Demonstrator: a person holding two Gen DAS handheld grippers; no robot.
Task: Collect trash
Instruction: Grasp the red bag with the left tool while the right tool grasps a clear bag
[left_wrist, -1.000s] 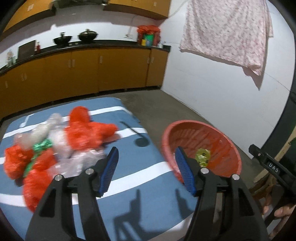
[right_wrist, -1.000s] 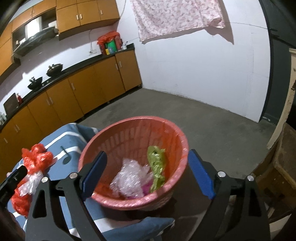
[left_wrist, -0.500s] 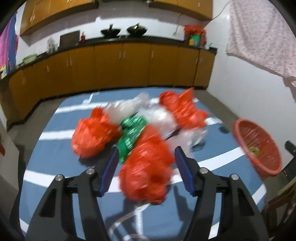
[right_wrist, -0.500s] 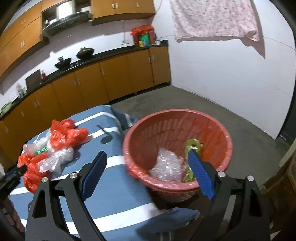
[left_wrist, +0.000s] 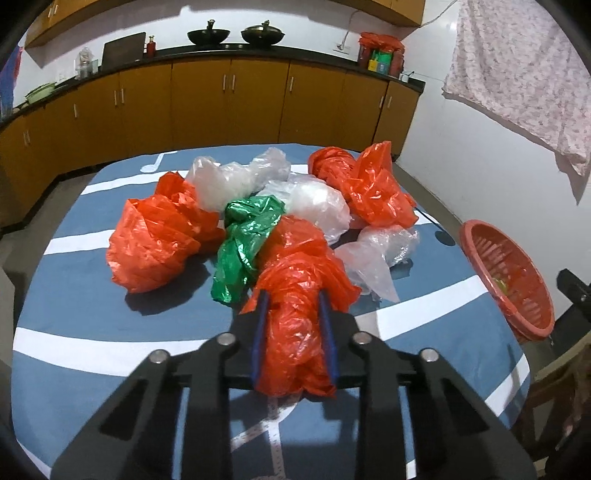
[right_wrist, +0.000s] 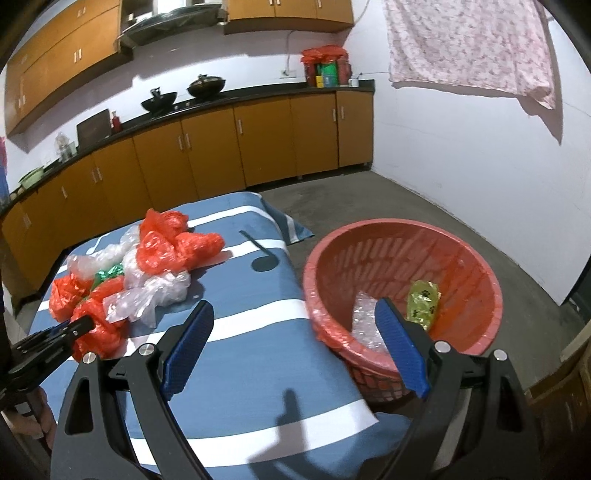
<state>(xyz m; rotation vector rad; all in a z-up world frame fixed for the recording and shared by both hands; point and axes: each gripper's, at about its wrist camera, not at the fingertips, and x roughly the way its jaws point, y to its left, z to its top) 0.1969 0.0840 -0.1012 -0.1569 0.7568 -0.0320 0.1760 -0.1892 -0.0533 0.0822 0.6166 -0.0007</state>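
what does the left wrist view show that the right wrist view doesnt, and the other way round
Only the left wrist view shows the left gripper up close, its jaws shut on an orange bag.

Only the right wrist view shows the right gripper with its jaws open and nothing between them, and the inside of the red basket, where a yellow-green wrapper and clear plastic lie.

Both show the pile of bags on the blue striped cloth, the basket beside it and the kitchen cabinets.
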